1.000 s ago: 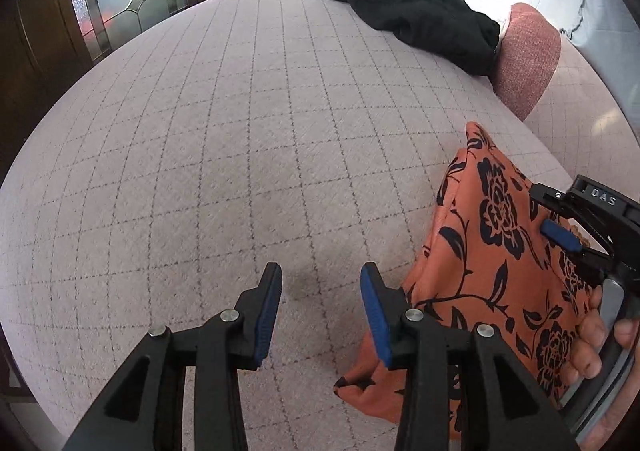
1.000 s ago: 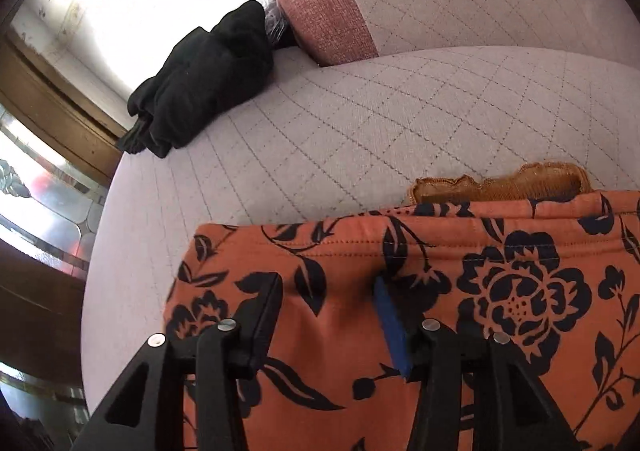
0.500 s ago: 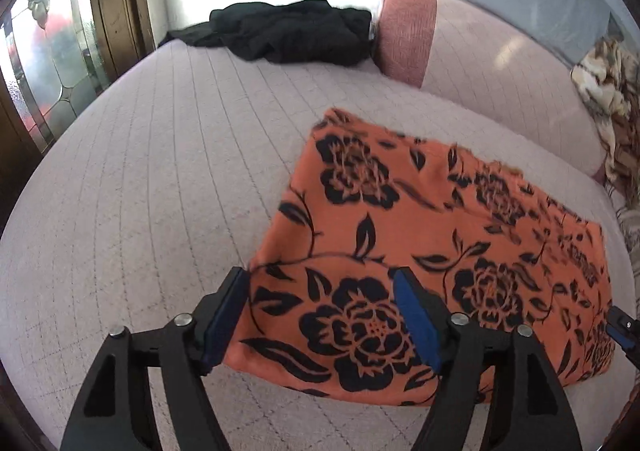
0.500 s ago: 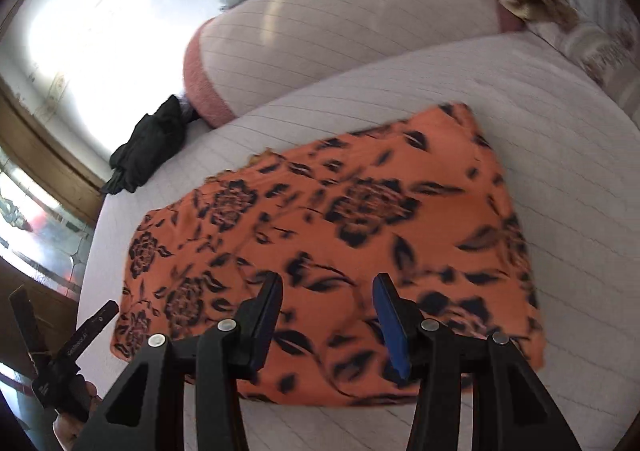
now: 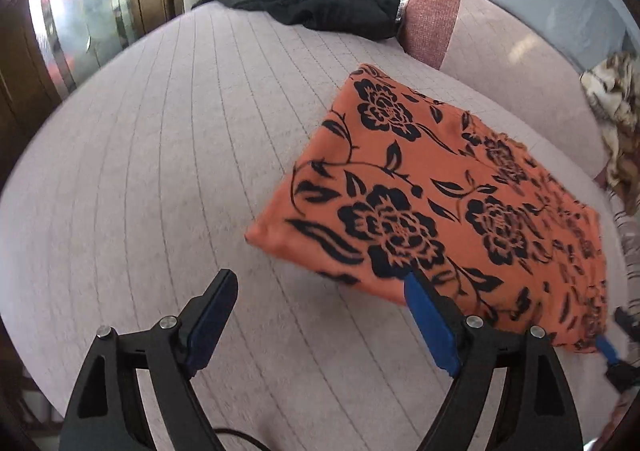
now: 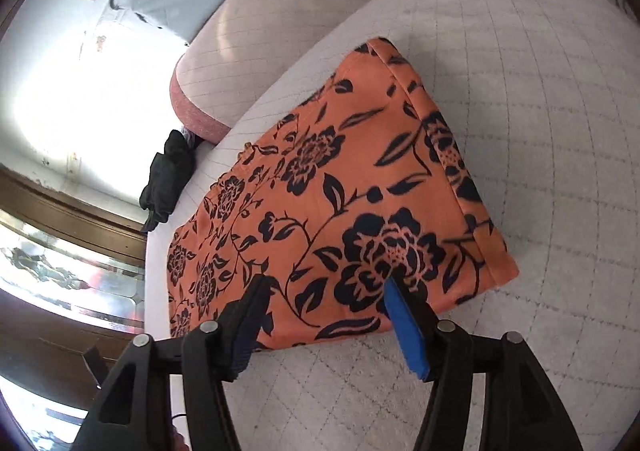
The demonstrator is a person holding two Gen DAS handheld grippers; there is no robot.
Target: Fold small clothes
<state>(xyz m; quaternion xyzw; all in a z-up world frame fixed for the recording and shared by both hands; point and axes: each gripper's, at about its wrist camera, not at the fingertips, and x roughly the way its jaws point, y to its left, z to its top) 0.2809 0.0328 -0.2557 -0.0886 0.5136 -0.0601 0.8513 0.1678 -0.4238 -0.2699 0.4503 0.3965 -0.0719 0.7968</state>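
Left gripper (image 5: 318, 295) spread wide, holding nothing, its jaws just opened further; right gripper (image 6: 326, 295) likewise spreading, empty above the folded orange floral garment (image 6: 340, 187), released since a second ago.

No text, label, brand, number or sign can be read in either view.
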